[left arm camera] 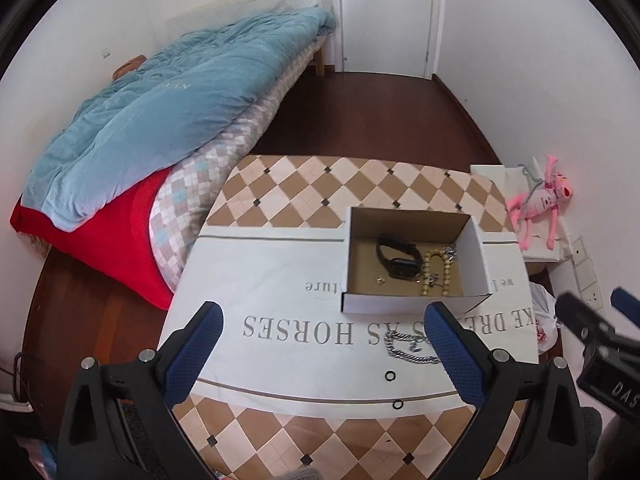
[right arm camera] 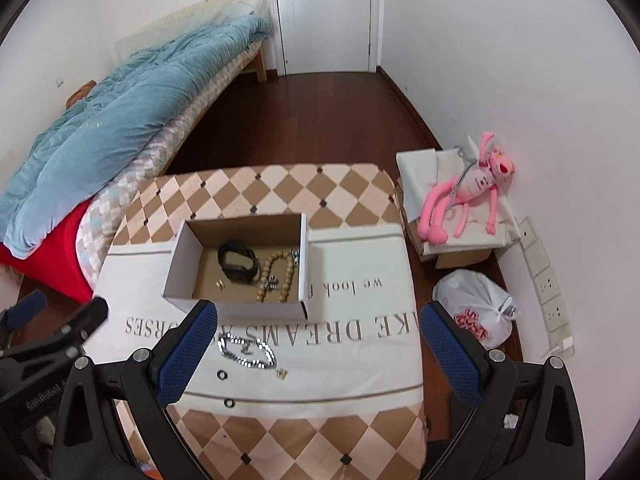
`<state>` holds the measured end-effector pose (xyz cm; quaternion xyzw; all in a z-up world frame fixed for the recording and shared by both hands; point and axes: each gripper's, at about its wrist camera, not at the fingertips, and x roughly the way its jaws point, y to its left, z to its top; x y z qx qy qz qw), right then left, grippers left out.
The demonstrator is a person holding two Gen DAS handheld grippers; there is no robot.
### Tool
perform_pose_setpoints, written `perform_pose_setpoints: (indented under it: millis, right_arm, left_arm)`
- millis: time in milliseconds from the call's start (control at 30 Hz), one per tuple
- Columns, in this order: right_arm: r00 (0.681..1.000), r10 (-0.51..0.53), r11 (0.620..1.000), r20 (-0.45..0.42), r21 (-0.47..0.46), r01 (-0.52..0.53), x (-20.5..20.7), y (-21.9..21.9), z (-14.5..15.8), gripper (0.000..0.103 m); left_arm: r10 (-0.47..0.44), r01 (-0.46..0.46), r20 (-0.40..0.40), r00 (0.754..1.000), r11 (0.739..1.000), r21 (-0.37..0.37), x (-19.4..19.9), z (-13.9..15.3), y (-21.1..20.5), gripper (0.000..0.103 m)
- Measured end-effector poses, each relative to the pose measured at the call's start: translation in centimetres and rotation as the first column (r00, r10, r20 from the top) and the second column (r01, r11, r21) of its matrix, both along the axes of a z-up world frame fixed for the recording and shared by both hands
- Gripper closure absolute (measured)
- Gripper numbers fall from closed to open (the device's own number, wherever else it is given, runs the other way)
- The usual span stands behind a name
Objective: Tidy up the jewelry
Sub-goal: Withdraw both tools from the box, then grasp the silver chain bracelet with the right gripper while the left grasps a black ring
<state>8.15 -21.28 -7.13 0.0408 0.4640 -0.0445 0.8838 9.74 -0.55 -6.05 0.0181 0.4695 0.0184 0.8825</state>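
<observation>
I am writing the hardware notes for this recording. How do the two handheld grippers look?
Both the left gripper and the right gripper share one design: a black plastic frame with silver round bolts and two fingers padded with textured blue rubber. White lettering marks each body, partly readable. No cables or sleeves are visible.

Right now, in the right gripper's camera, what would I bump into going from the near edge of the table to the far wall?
Small black ring → chunky silver chain bracelet → white cardboard box holding a black watch → dark wooden floor → white door.
</observation>
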Motion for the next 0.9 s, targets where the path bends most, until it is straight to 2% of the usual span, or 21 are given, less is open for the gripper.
perform_pose_setpoints:
  millis: [133,267,333,400,600,667,733,800,833,867,900]
  right_arm:
    - [0.998,0.012,0.999,-0.061,0.045,-0.009,-0.3,-0.2,-3.2,0.001]
    - [0.988,0.052,0.989,-0.145,0.141,-0.032,0.4,-0.2,-8.5,0.015]
    - [0.982,0.072,0.979,-0.172,0.201,-0.036,0.8,-0.1,-11.0,0.019]
    - [0.976,0.087,0.974,-0.197,0.221,-0.042,1.3,0.5,-13.4,0.024]
    - [0.962,0.135,0.979,-0.237,0.184,-0.092,2.8,3.0,-17.2,0.042]
    - [0.950,0.159,0.982,-0.268,0.146,-0.123,3.4,4.1,-18.4,0.046]
    - [0.947,0.192,0.981,-0.257,0.051,-0.185,3.4,5.6,-19.0,0.048]
    - [0.951,0.194,0.981,-0.239,0.039,-0.190,3.3,6.0,-19.1,0.052]
    - [0.955,0.183,0.983,-0.234,0.023,-0.183,3.4,6.1,-19.2,0.071]
    - [0.957,0.177,0.982,-0.228,-0.018,-0.186,3.4,6.3,-19.2,0.095]
    - [0.958,0.179,0.983,-0.224,-0.001,-0.183,3.5,6.2,-19.3,0.095]
  left_arm:
    - [0.022,-0.021,-0.041,0.999,0.999,0.041,0.1,-3.3,0.5,0.000]
    - [0.047,-0.037,-0.114,0.992,0.996,0.083,0.4,-8.3,1.2,0.000]
    - [0.052,-0.035,-0.157,0.986,0.993,0.109,0.7,-10.8,1.5,0.000]
    - [0.055,-0.033,-0.185,0.981,0.992,0.120,0.9,-12.4,1.8,0.000]
    - [0.049,-0.021,-0.236,0.970,0.993,0.120,1.6,-15.1,2.2,0.000]
    - [0.045,-0.013,-0.242,0.969,0.991,0.130,1.7,-15.5,2.3,0.000]
    - [0.038,-0.004,-0.244,0.969,0.990,0.139,1.5,-15.7,2.2,0.000]
    - [0.035,0.001,-0.247,0.968,0.990,0.144,1.4,-15.9,2.3,0.000]
    - [0.036,0.000,-0.248,0.968,0.989,0.145,1.4,-15.9,2.4,0.000]
    - [0.036,0.001,-0.249,0.968,0.989,0.145,1.4,-15.9,2.4,0.000]
    - [0.036,0.000,-0.251,0.967,0.990,0.144,1.4,-15.9,2.5,0.000]
